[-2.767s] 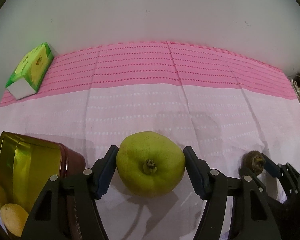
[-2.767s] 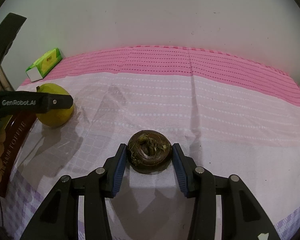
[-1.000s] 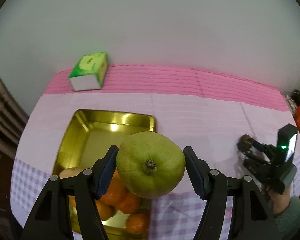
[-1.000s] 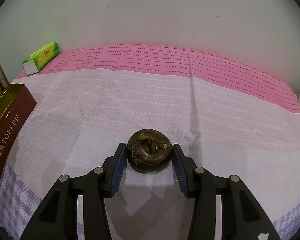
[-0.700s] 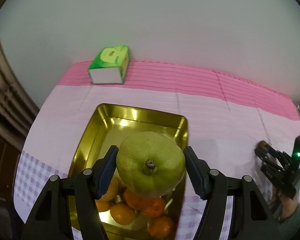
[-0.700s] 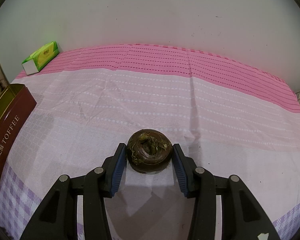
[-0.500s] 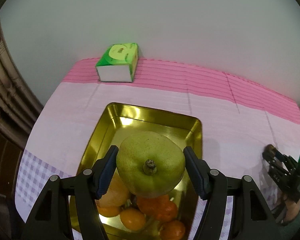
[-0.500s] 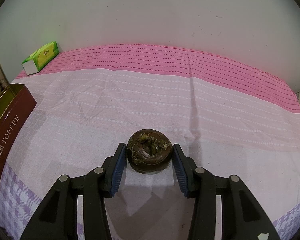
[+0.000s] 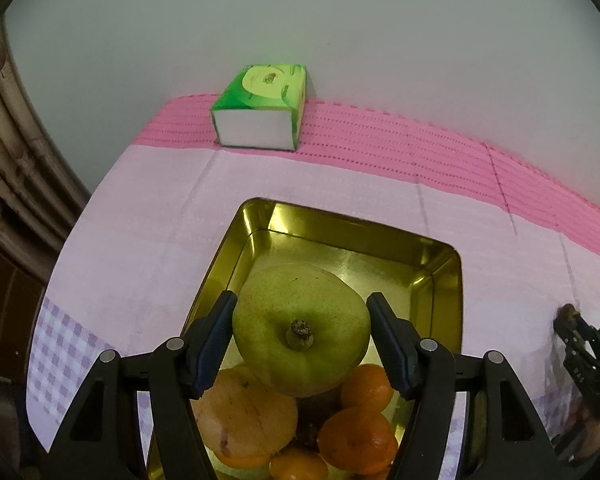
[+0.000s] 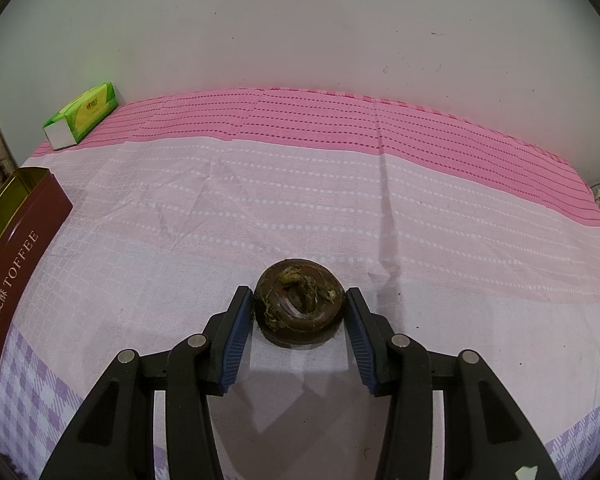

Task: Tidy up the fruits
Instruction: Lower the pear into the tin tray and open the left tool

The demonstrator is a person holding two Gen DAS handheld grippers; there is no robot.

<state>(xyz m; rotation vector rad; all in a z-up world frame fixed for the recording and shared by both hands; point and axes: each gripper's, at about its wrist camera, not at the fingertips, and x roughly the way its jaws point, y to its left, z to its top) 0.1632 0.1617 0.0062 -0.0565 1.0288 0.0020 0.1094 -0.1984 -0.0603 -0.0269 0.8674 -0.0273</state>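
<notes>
Green pear (image 9: 302,330) above oranges (image 9: 356,438) in gold tin (image 9: 440,264); brown, perhaps mangosteen, fruit (image 10: 299,307) on cloth.

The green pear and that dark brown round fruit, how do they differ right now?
The green pear is large, smooth and pale green; the dark brown fruit is small, flat and rough. The pear hangs above the gold tin of oranges; the brown fruit sits on the tablecloth. Each lies between a gripper's blue pads.

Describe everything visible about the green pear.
The pear is large, round and yellow-green with fine speckles and a short brown stem facing the camera. It looks firm and whole. The left gripper clamps it by both sides, holding it above the gold tin, over the oranges and a yellowish fruit.
</notes>
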